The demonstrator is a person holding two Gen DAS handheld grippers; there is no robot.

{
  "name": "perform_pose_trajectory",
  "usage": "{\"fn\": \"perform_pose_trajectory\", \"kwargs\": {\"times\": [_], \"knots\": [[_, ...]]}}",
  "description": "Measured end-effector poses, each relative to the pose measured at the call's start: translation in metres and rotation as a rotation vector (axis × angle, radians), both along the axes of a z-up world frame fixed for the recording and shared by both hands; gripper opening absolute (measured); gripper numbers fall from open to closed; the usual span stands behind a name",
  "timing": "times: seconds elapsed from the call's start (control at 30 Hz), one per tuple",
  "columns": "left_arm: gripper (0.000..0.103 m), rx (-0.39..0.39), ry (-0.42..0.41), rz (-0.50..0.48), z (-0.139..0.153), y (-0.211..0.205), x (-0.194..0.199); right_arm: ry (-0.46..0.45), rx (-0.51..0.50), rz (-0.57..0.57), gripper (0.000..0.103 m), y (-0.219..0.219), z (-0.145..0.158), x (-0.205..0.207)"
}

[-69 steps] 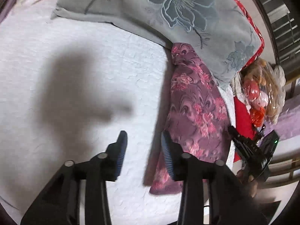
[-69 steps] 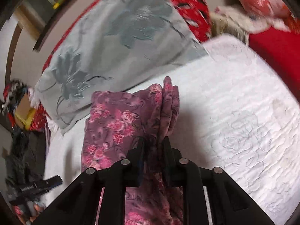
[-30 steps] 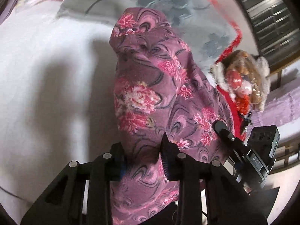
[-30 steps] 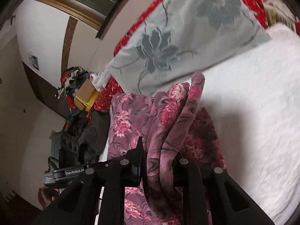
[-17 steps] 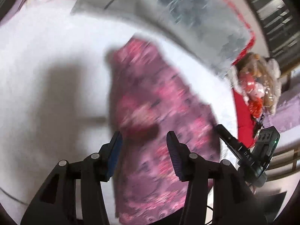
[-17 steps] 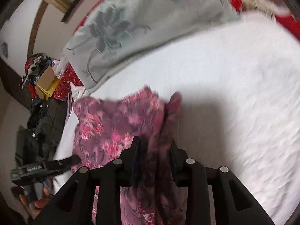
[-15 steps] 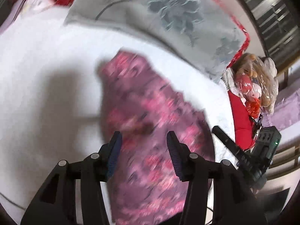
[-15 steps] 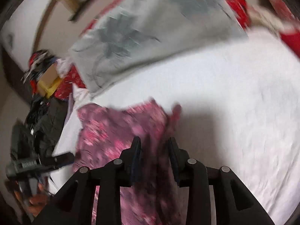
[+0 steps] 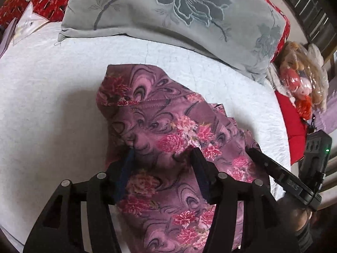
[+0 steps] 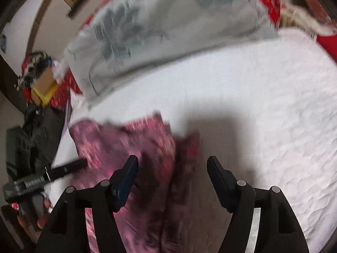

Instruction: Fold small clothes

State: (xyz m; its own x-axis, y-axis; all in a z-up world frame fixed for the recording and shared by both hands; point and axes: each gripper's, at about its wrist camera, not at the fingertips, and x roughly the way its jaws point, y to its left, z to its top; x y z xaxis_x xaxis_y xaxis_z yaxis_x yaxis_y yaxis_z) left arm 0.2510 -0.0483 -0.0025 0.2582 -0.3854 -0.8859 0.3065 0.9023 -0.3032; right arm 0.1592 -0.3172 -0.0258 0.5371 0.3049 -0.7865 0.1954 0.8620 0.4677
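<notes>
A purple garment with pink flowers [image 9: 164, 130] lies on the white quilted bed [image 9: 42, 97]. My left gripper [image 9: 163, 154] is open, its fingers spread over the cloth, which bulges between them. In the blurred right wrist view the garment [image 10: 126, 147] lies below and left of my right gripper [image 10: 172, 164], which is open with nothing between its fingers. The right gripper also shows at the right edge of the left wrist view [image 9: 280, 181]. The left gripper shows at the left in the right wrist view [image 10: 52, 172].
A grey pillow with a flower pattern [image 9: 179, 10] lies across the head of the bed. Red bedding [image 9: 27, 2] and a stuffed toy in plastic [image 9: 301, 84] sit at the edges. Clutter and a box [image 10: 42, 86] lie off the bed's left side.
Both grippers held the garment up a second ago. They have laid it down on the bed and opened; the right gripper opened last.
</notes>
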Motion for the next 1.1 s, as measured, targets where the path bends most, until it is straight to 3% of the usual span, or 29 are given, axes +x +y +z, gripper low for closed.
{"fn": "perform_pose_trajectory", "kwargs": {"times": [0.03,0.1,0.17,0.23,0.27,0.3,0.33,0.37,0.4,0.43,0.47,0.57,0.67,0.73,0.77,0.8,0.87,0.93,1.0,1.1], "knots": [[0.055,-0.008,-0.006,0.008,0.004,0.001,-0.001,-0.013,0.028,0.037,0.009,0.007,-0.001,0.004],[0.055,-0.034,-0.027,0.034,0.013,0.006,-0.001,-0.107,0.020,0.075,0.008,0.017,0.017,0.008],[0.060,-0.031,-0.051,0.079,0.016,0.010,0.005,-0.223,0.013,0.119,0.008,0.027,0.038,0.010],[0.063,0.052,-0.060,0.122,0.006,0.007,0.017,-0.256,-0.021,0.136,0.008,0.033,0.042,0.018],[0.065,0.110,-0.067,0.120,-0.003,0.004,0.022,-0.235,-0.055,0.127,0.009,0.034,0.034,0.026],[0.075,0.176,-0.066,0.107,-0.015,-0.001,0.029,-0.186,-0.089,0.113,0.010,0.033,0.020,0.033],[0.078,0.204,-0.040,0.099,-0.025,0.000,0.034,-0.060,-0.121,0.093,0.022,0.030,-0.006,0.041],[0.078,0.155,-0.018,0.115,-0.024,0.008,0.035,-0.013,-0.102,0.071,0.024,0.025,-0.017,0.041],[0.077,0.119,-0.005,0.131,-0.021,0.016,0.034,-0.038,-0.056,0.035,0.029,0.017,-0.015,0.036],[0.076,0.079,0.008,0.159,-0.014,0.024,0.032,-0.034,-0.048,0.013,0.037,0.012,-0.006,0.031],[0.075,0.039,0.011,0.180,-0.007,0.030,0.029,-0.034,-0.068,0.002,0.037,0.010,0.004,0.027],[0.075,-0.034,-0.018,0.183,0.005,0.030,0.013,-0.157,-0.084,0.075,0.037,0.018,0.035,0.014],[0.076,0.084,-0.017,0.131,-0.014,0.004,0.012,-0.187,-0.096,0.166,0.034,0.038,0.034,0.012],[0.082,0.217,-0.055,0.071,-0.026,-0.013,0.015,-0.064,-0.176,0.203,0.031,0.051,0.004,0.027],[0.082,0.223,-0.065,0.065,-0.021,-0.013,0.013,-0.023,-0.195,0.217,0.030,0.054,-0.005,0.032],[0.082,0.198,-0.067,0.067,-0.010,-0.007,0.009,-0.045,-0.206,0.209,0.030,0.054,-0.002,0.030],[0.081,0.150,-0.084,0.073,0.007,0.005,-0.003,-0.065,-0.233,0.194,0.036,0.056,0.020,0.020],[0.081,0.096,-0.105,0.076,0.019,0.019,-0.024,-0.120,-0.189,0.229,0.035,0.055,0.041,0.003],[0.082,0.078,-0.101,0.082,0.015,0.025,-0.043,-0.149,-0.161,0.275,0.035,0.055,0.050,-0.020],[0.084,0.172,-0.024,0.036,-0.023,0.010,-0.055,-0.072,-0.222,0.314,0.034,0.058,0.025,-0.041]]}}
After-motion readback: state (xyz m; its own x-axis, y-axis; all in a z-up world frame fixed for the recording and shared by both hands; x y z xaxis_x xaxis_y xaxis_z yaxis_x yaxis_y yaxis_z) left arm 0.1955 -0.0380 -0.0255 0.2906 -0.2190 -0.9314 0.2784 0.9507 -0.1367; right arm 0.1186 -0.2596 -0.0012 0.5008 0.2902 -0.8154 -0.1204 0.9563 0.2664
